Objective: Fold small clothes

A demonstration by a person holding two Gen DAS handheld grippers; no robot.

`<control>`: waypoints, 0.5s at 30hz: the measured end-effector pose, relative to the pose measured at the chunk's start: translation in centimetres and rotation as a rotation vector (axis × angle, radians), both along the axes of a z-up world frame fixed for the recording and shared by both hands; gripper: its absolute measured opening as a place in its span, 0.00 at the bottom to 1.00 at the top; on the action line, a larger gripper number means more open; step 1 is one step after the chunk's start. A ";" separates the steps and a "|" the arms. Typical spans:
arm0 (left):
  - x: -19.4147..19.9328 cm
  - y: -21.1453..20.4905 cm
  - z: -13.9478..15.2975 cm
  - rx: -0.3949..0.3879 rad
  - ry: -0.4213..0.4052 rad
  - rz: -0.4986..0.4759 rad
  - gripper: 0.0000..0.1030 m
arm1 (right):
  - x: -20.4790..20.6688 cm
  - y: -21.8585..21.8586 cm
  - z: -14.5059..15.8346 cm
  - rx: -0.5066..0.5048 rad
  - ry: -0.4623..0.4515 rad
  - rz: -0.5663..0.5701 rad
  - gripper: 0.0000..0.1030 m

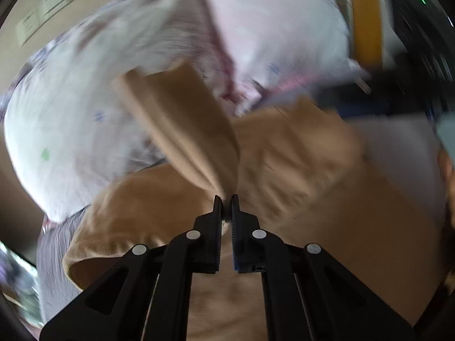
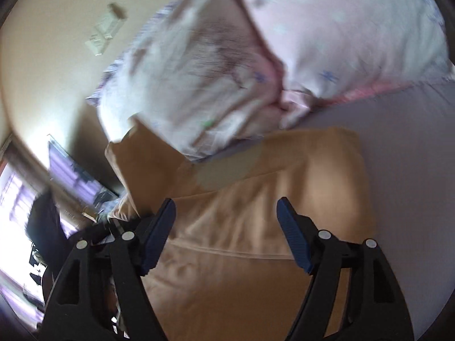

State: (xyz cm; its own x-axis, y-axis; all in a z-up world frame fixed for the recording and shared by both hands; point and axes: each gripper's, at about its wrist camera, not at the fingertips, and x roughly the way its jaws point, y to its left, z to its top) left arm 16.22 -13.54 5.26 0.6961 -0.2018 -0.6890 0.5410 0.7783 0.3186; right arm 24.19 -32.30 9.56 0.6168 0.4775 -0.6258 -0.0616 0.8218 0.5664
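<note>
A tan garment (image 1: 298, 164) lies on the bed. My left gripper (image 1: 226, 199) is shut on a fold of it, and a lifted flap (image 1: 176, 119) rises up and to the left from the jaws. In the right wrist view the same tan garment (image 2: 256, 216) lies spread on the lilac sheet (image 2: 403, 147). My right gripper (image 2: 226, 207) is open just above the cloth, one finger on each side of its middle, holding nothing. Both views are blurred.
Two white pillows with small prints lie beyond the garment (image 1: 71, 119) (image 2: 193, 85) (image 2: 355, 28). A cream wall with a switch plate (image 2: 105, 34) is behind them. The other gripper's dark body (image 1: 398, 93) is at the right in the left wrist view. A window and dark furniture (image 2: 42, 221) are at left.
</note>
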 end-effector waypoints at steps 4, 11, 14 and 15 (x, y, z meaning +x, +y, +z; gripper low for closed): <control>-4.6 -2.2 -3.0 0.129 -0.055 -0.077 0.13 | 1.5 -2.1 -2.5 0.001 0.116 -0.012 0.56; -2.6 8.2 1.3 -0.051 -0.099 0.177 0.57 | 3.1 -2.3 -4.5 -0.119 0.188 -0.030 0.33; 1.5 13.8 1.6 -0.198 0.009 0.351 0.61 | 2.9 -0.8 -4.9 -0.218 0.190 0.007 0.33; 2.1 14.8 1.3 -0.217 0.035 0.380 0.61 | 2.8 -0.2 -5.2 -0.255 0.196 0.030 0.31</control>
